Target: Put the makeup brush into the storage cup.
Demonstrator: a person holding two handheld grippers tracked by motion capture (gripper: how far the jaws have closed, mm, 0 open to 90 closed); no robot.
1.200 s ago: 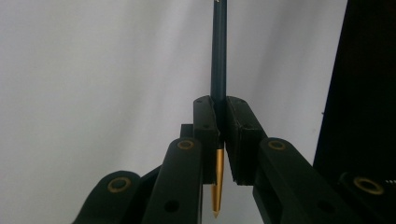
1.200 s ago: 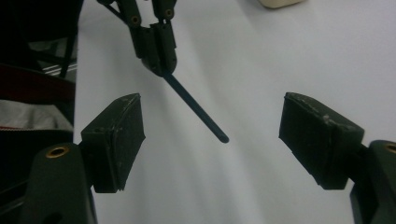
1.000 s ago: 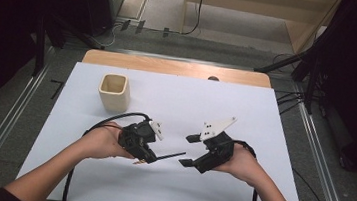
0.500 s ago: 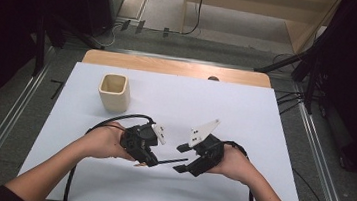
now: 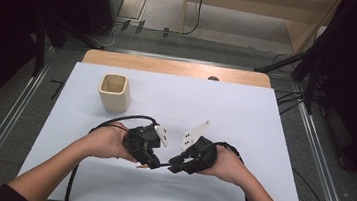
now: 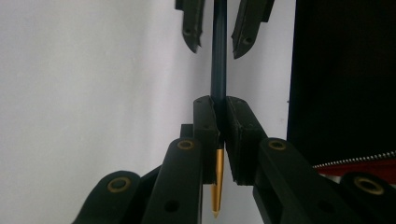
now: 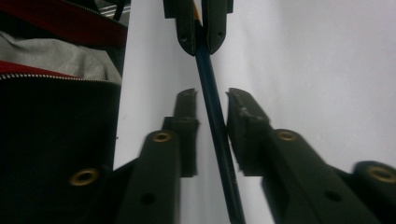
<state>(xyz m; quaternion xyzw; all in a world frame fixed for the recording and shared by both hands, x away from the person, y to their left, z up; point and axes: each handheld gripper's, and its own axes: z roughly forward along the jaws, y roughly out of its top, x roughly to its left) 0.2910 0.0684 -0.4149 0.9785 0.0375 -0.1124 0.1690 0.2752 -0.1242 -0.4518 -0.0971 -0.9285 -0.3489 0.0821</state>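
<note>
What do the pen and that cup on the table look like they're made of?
The pen: dark blue barrel with a soft sheen, probably plastic or lacquered metal; its gold tip glints like metal. The cup: matte cream with thick, rounded walls, which suggests ceramic or moulded plastic; the look leaves it open.

Right claw [image 5: 176, 159] now closing around pencil [image 5: 163, 165]

High cam overhead; gripper cams close, facing, shared pen [image 6: 219, 70].
</note>
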